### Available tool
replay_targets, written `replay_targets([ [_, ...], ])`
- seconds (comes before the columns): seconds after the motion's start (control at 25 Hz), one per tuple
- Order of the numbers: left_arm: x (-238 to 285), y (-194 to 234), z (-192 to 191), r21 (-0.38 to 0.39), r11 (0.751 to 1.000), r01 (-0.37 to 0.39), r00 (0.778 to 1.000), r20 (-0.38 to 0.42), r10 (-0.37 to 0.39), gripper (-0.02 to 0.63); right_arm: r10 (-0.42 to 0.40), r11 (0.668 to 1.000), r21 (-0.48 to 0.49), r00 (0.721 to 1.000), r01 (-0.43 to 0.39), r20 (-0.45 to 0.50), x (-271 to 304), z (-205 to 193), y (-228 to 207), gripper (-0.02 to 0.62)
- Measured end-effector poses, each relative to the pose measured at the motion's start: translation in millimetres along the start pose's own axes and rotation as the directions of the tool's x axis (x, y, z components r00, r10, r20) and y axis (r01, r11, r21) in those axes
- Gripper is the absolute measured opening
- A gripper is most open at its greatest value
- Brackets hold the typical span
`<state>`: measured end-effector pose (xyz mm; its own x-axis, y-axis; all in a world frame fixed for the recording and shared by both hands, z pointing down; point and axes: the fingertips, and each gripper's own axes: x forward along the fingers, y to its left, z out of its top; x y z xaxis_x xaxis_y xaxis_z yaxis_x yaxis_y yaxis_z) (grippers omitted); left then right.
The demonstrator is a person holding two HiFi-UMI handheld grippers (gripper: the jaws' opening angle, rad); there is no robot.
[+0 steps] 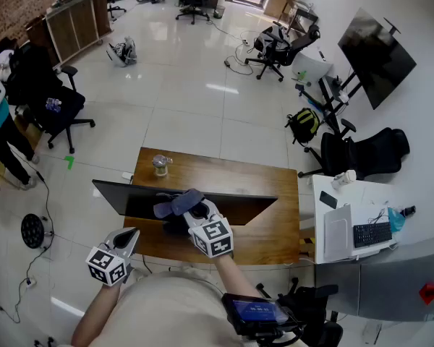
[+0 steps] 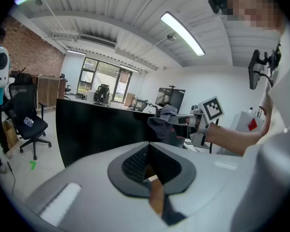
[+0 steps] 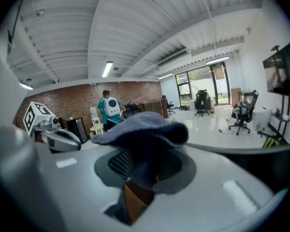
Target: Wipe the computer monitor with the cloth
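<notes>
The right gripper (image 1: 195, 210) has its jaws pinched on a blue-grey cloth (image 1: 175, 204), which bunches over their tips and lies against the top edge of the black monitor (image 1: 141, 197), near its middle. The monitor stands on a wooden desk (image 1: 275, 230), with a small jar (image 1: 160, 165) behind it. The left gripper (image 1: 130, 235) hangs low beside the desk's near edge, its jaws pressed together on nothing. Each gripper's cube bears black-and-white square markers, the only printed patterns that can be made out.
</notes>
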<state>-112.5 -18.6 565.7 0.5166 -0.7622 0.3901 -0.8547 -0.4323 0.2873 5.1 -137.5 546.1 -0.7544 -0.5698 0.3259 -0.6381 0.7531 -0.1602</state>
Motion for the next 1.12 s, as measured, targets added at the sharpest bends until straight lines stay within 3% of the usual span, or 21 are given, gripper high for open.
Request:
replay_targets([
  [1.12,30,-52,-11,-0.025,1.0,-0.005,1.0,-0.009,0.005,0.003,-0.132,0.99,0.05,0.991,0.132,0.003,-83,-26,-104,0.095],
])
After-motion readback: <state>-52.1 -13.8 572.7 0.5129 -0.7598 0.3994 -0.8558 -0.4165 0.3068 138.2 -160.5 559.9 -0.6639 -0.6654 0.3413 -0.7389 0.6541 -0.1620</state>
